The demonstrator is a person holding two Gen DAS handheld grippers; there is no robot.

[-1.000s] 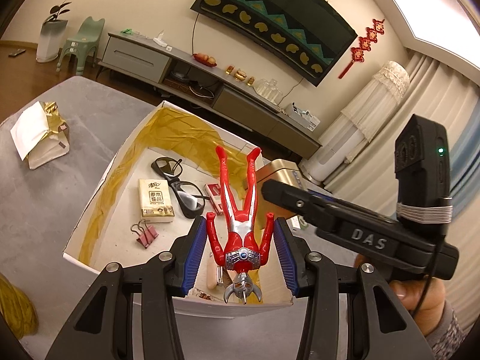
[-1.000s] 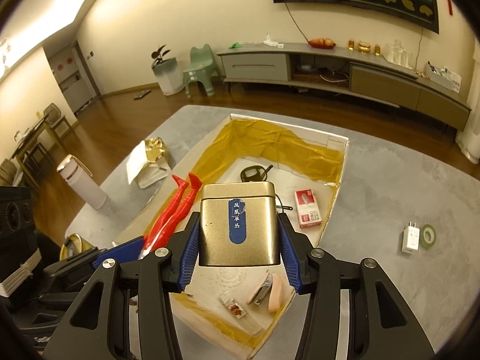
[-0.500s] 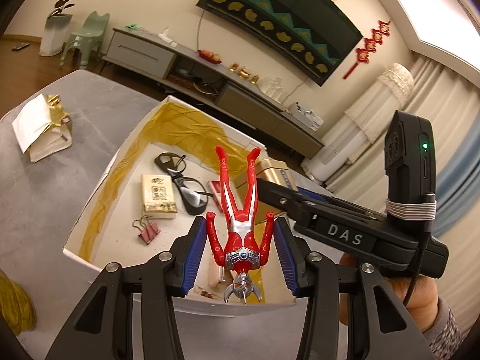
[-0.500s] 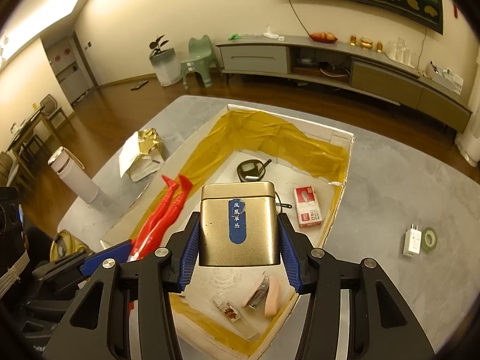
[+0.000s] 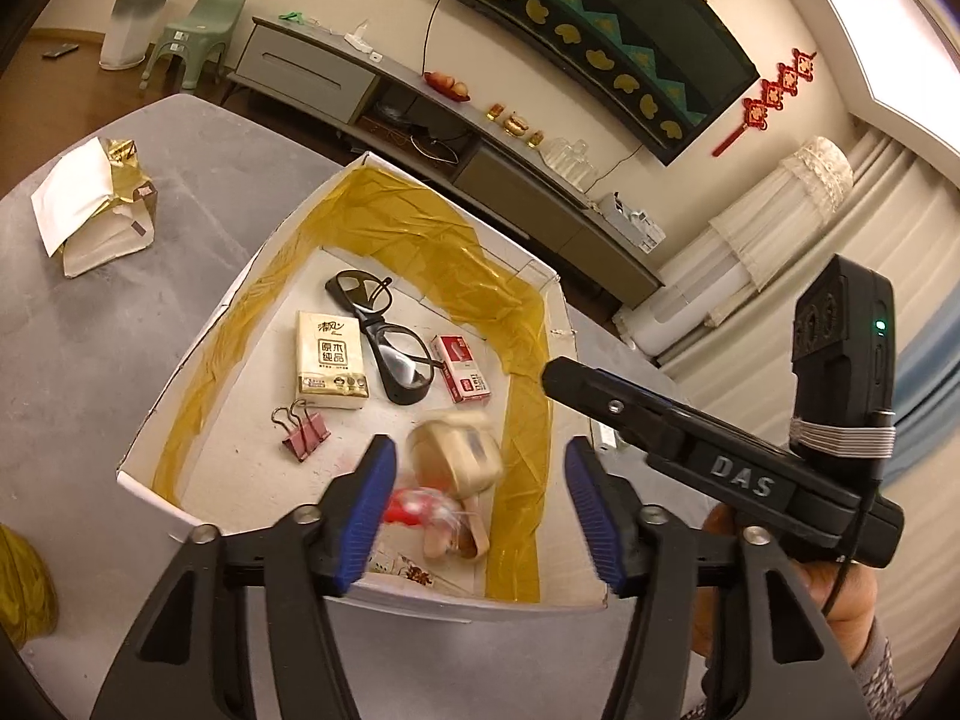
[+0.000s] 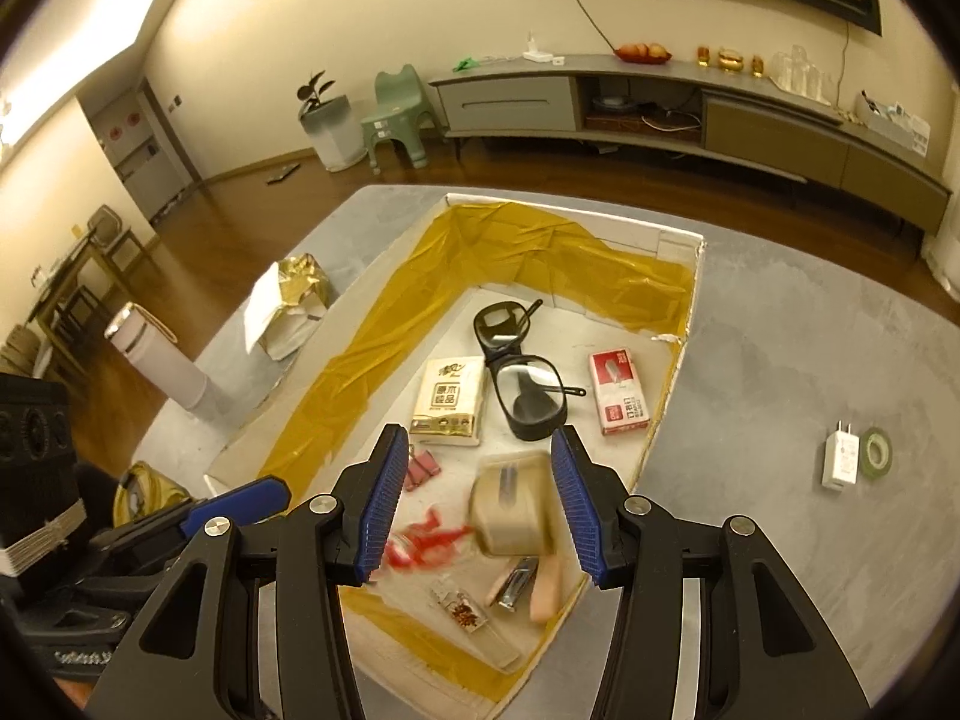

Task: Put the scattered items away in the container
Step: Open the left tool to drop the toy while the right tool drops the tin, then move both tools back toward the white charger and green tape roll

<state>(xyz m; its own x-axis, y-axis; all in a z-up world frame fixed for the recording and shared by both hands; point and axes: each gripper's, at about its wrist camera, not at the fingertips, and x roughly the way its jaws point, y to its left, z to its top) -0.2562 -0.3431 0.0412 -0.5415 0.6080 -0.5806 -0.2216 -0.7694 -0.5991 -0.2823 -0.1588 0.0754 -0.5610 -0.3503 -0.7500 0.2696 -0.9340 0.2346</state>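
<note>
Hovering above the near end of the container (image 5: 180,372), both grippers are standing spread with nothing between their blue pads. The left gripper (image 5: 480,504) and the right gripper (image 6: 474,495) are positioned over the box opening so that released items fall inside its walls rather than onto the worktop (image 6: 780,360).

Two task items are showing as motion-blurred shapes below the pads. The gold tin (image 6: 513,507) is appearing as a pale gold, rounded-corner block with a dark label patch, tilted and smeared. The red figure (image 6: 426,543) is appearing as a red streak with silver traces just beside the tin, toward the left gripper. Whether either is already resting on the box floor cannot be told from the blur.

The container is a shallow white cardboard box with yellow film lining its inner walls. On its floor are lying a tissue pack (image 5: 330,360), black glasses (image 5: 390,342), a red staple box (image 5: 462,369), pink binder clips (image 5: 303,435), and, at the near end, a nail clipper (image 6: 516,585) and a small clear packet (image 6: 465,609).

Outside the box, on the grey worktop, a white charger plug (image 6: 840,462) and a green tape roll (image 6: 877,453) are lying side by side, well apart from the container; these are judged to be still awaiting collection. A gold-and-white paper bag (image 5: 90,204) is lying on the opposite side.
</note>
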